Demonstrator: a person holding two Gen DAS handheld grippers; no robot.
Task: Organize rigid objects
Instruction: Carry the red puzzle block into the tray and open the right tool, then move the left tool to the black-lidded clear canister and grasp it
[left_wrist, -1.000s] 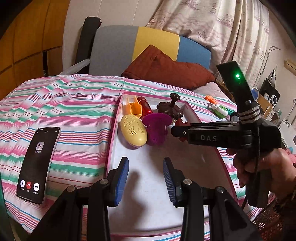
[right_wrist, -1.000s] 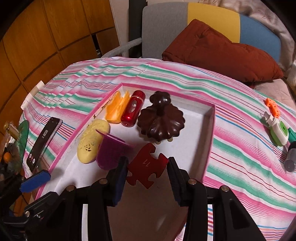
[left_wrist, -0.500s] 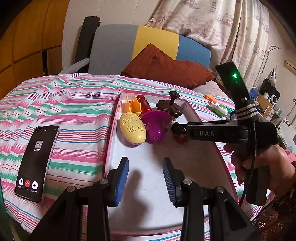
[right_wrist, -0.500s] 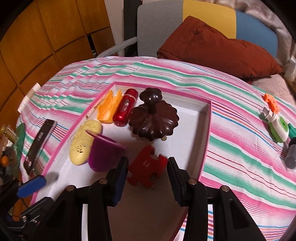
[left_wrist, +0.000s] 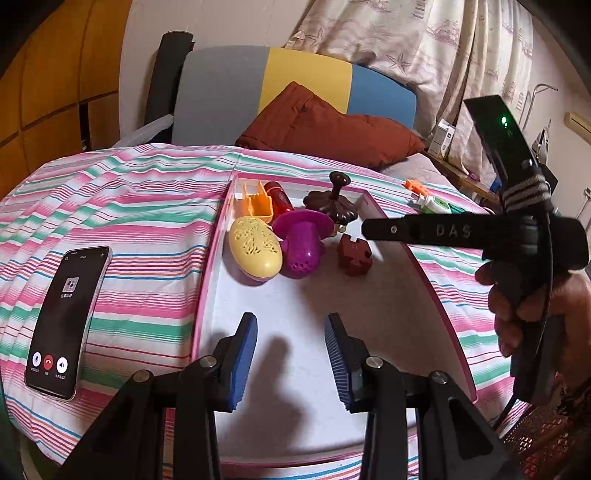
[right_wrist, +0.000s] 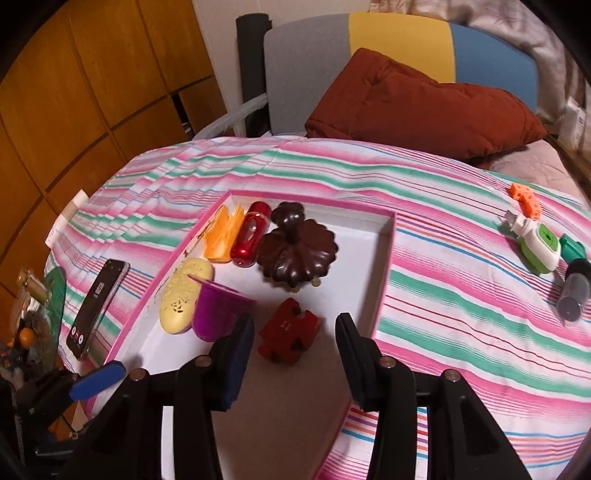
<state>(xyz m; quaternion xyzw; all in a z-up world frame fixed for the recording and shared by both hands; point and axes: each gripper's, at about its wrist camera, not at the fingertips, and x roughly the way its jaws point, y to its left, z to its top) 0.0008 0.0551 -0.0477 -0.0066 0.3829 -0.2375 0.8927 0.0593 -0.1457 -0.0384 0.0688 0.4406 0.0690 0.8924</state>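
A pink-rimmed white tray lies on the striped cloth. In it sit a red puzzle piece, a purple cup, a yellow oval case, an orange piece, a red cylinder and a dark brown scalloped lid. My left gripper is open and empty over the tray's near end. My right gripper is open just behind the puzzle piece, apart from it.
A phone lies on the cloth left of the tray. To the tray's right lie an orange block, a white-green gadget, a teal piece and a dark tube. A chair with a brown cushion stands behind.
The right gripper has let go of the red puzzle piece, which now rests in the tray, and has drawn back and up. The left gripper barely moved.
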